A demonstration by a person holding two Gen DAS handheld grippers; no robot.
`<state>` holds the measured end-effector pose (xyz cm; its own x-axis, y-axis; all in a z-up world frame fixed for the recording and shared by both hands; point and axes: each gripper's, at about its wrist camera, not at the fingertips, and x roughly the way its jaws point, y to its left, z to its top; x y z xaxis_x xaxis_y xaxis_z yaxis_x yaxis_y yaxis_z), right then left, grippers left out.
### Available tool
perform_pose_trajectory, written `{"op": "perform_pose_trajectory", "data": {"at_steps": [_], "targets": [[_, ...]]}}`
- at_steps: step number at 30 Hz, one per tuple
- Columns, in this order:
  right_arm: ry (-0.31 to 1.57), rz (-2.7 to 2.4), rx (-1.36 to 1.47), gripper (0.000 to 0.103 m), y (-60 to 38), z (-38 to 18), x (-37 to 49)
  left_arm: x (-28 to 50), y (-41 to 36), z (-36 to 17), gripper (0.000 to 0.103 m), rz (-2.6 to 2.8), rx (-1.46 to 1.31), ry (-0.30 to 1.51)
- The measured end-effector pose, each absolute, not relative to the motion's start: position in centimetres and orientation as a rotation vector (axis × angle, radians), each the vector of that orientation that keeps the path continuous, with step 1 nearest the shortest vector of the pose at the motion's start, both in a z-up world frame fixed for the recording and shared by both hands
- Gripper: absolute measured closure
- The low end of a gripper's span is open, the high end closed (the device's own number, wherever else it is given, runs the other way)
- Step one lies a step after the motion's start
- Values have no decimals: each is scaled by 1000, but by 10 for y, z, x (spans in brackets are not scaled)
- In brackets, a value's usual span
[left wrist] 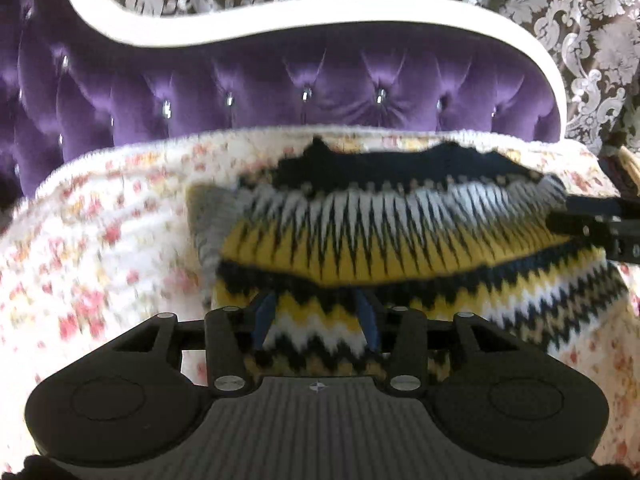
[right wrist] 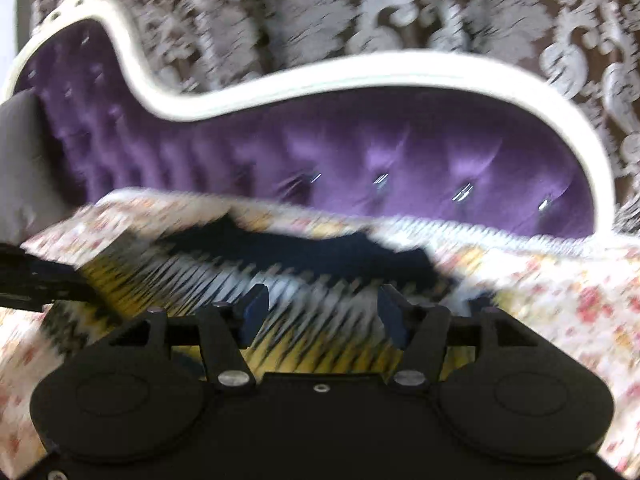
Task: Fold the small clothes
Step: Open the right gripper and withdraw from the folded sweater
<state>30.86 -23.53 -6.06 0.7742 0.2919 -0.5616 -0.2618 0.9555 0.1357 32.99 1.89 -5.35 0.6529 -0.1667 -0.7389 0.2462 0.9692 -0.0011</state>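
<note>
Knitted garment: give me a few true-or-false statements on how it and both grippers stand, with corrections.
1. The zigzag knitted garment lies on a floral cover. True.
2. The garment is plain red. False: yellow, white and black zigzags.
3. The left gripper is clamped shut. False: its fingers stand apart over the knit.
4. The right gripper is open. True.
5. A purple tufted backrest stands behind. True.

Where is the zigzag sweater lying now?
The zigzag sweater lies on the floral blanket, centre-right in the left wrist view, before the purple tufted backrest.
</note>
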Motion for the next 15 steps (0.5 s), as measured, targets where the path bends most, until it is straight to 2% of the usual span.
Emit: {"op": "perform_pose_trajectory", "data": {"at_steps": [8,15], "targets": [[761,273,70,38,-239,-96,282,312,45,-78,60,-210,92,838],[756,223,31,38,-255,-106,259,304,53,-80,60,-230,89,825]]}}
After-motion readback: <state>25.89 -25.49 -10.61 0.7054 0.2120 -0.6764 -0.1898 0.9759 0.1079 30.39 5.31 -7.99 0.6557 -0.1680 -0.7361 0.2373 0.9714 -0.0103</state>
